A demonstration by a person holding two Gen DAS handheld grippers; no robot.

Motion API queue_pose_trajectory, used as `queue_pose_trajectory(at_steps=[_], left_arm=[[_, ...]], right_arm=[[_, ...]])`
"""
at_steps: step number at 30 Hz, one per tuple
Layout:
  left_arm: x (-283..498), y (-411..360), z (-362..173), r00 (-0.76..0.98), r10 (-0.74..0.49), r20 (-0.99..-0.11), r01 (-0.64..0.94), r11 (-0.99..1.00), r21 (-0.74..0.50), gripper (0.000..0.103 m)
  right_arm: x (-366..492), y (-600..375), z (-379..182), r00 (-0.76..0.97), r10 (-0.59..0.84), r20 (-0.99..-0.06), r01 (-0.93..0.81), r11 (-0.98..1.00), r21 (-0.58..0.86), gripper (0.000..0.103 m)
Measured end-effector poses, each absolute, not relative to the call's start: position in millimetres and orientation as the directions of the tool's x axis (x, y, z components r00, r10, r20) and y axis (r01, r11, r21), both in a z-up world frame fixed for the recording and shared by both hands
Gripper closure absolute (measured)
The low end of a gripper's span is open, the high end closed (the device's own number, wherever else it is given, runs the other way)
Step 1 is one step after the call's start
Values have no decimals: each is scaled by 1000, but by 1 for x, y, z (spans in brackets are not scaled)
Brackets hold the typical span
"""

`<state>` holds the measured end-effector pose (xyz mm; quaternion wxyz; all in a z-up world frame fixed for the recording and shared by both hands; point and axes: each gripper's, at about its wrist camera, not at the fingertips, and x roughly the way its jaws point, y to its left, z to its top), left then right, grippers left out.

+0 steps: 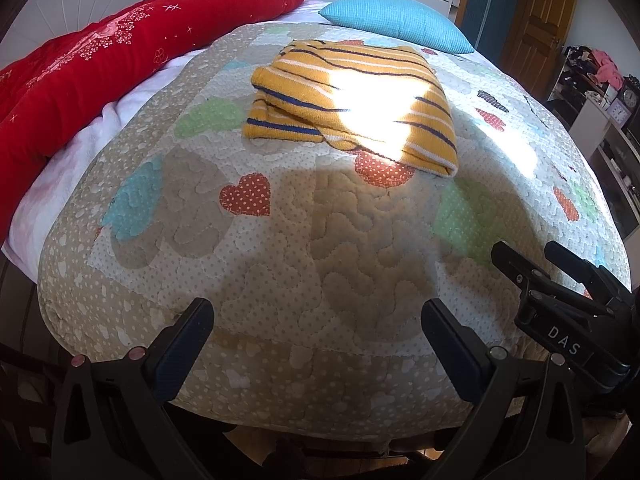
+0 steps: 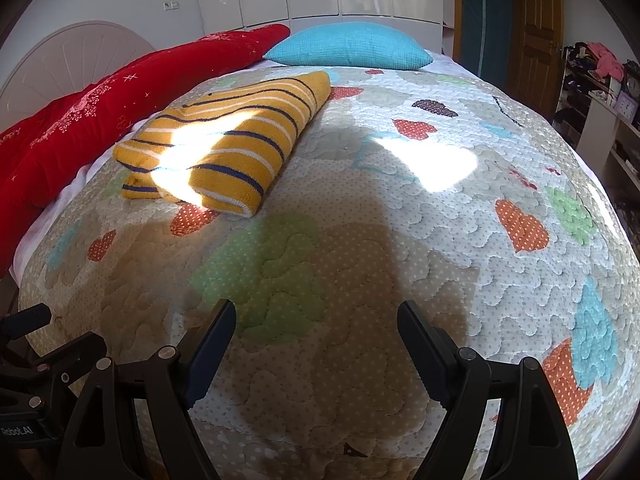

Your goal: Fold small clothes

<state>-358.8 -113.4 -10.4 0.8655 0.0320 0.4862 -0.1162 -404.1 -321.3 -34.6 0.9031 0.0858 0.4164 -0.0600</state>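
A small yellow garment with dark blue and white stripes (image 1: 352,104) lies folded into a thick rectangle on the quilted bed cover (image 1: 280,240), partly in a patch of sunlight. In the right wrist view the same striped garment (image 2: 224,140) lies to the upper left. My left gripper (image 1: 318,316) is open near the bed's front edge, well short of the garment, nothing between its fingers. My right gripper (image 2: 316,318) is open too, over the quilt (image 2: 360,260), empty. The right gripper (image 1: 532,260) shows at the lower right of the left wrist view, and part of the left tool (image 2: 28,344) at the right wrist view's lower left.
A red duvet (image 1: 100,64) lies along the left side of the bed. A turquoise pillow (image 1: 396,20) rests at the head end. Shelves with clutter and a clock (image 1: 624,100) stand at the right, by a wooden door (image 1: 536,28).
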Motion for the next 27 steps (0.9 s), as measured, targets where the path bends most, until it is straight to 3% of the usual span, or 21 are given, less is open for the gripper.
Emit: queue_pose_trajectory(at_steps=[27], left_arm=[[-316,-115,-7,510,-188,-840,224,971,-81,0]], right_arm=[[-369,-322,-16,692,-163,-703,183,982,-48,14]])
